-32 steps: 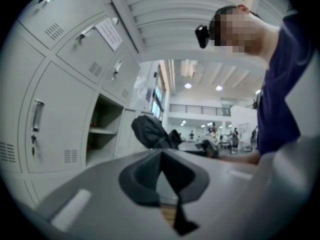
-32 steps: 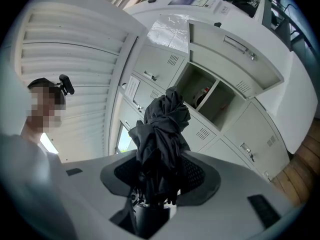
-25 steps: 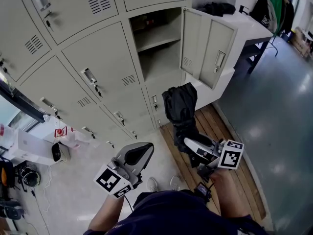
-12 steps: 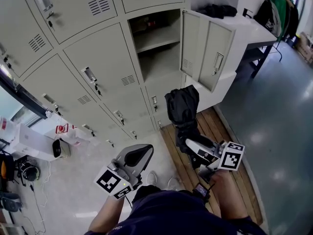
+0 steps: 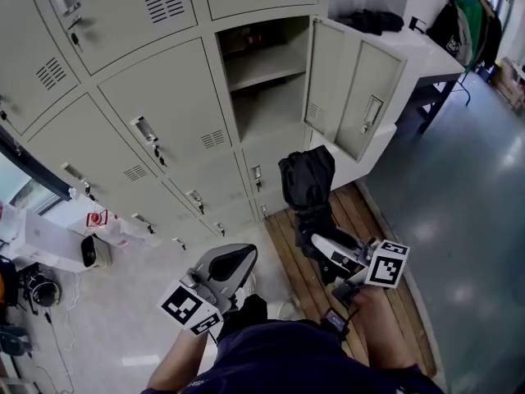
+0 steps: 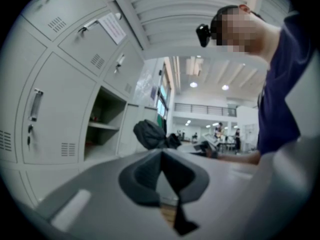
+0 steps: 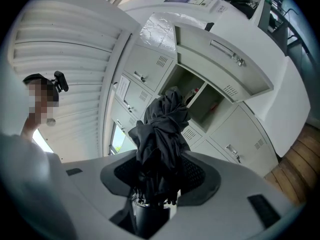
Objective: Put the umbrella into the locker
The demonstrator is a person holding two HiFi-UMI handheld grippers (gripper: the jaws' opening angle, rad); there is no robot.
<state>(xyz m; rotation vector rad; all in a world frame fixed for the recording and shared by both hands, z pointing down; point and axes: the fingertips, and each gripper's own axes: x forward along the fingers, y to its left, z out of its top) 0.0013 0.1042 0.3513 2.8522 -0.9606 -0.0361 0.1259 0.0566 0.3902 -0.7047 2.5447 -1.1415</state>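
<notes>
Near the open locker [image 5: 264, 105], the umbrella [image 5: 306, 179], judged light and floppy, is clamped at its stiffer base by the jaws of the right gripper [image 5: 320, 238]; those of the left gripper [image 5: 239, 259] are together, empty.

Under me the pale floor [image 5: 123, 335] carries a white box [image 5: 37, 240], a small white device [image 5: 92, 253] and a tangle of cables [image 5: 37, 292], all off to my left. Wooden boards [image 5: 289, 263] lie on it at the foot of the open locker [image 5: 267, 109]. On the locker's shelf [image 5: 262, 71] sit small things, too dim to name. The white bench [image 5: 426, 52] holds a dark bundle [image 5: 373, 19].
</notes>
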